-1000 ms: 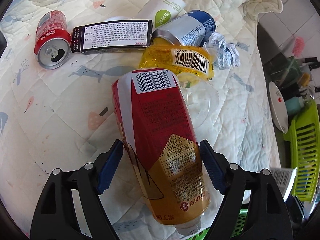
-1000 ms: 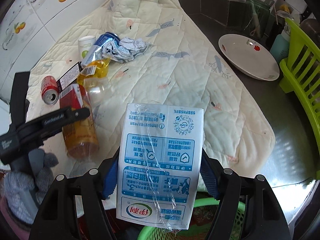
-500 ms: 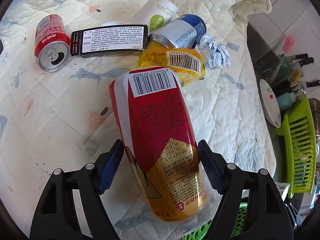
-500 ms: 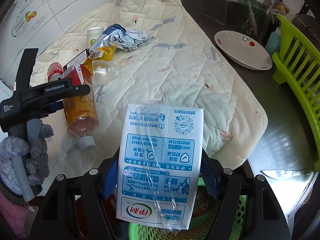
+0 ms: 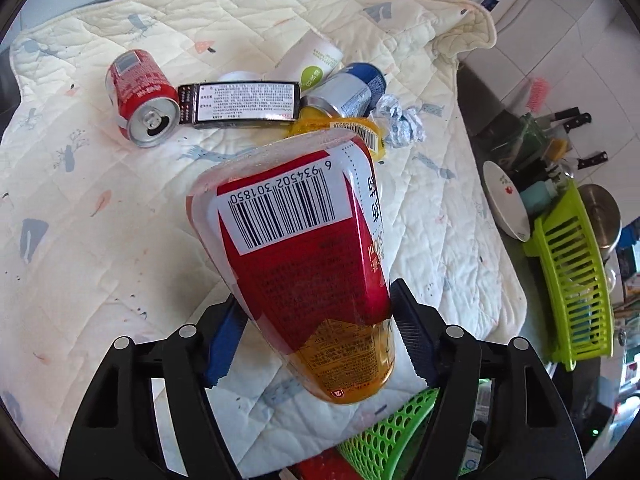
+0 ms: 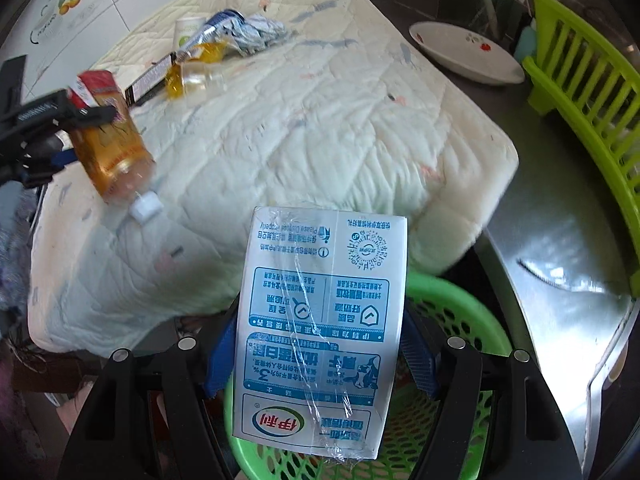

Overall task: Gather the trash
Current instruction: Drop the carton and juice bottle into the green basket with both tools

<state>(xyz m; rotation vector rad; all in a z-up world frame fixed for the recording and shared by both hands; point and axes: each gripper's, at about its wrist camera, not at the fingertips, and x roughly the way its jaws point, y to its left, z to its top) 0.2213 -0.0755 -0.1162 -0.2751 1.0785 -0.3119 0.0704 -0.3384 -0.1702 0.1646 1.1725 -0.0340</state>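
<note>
Left gripper (image 5: 316,344): you've got it clamped on the tea bottle (image 5: 304,248), cap end down.
Right gripper (image 6: 320,356): squeezing your milk carton (image 6: 320,332) over the green basket (image 6: 452,320).

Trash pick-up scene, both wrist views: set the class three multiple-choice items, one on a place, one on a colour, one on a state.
1. Where does the milk carton held by the right gripper hang?
A. over the green basket
B. on the white plate
C. in the dish rack

2. What colour is the opened can lying on the quilt?
A. blue
B. red
C. green

3. How is the bottle in the left gripper?
A. lying on the quilt
B. lifted, clamped between the jaws
C. standing upright, untouched

Key: 1 A, basket rim shows below the carton. 2 B, red body, silver top. 3 B, it hangs clear of the quilt.
</note>
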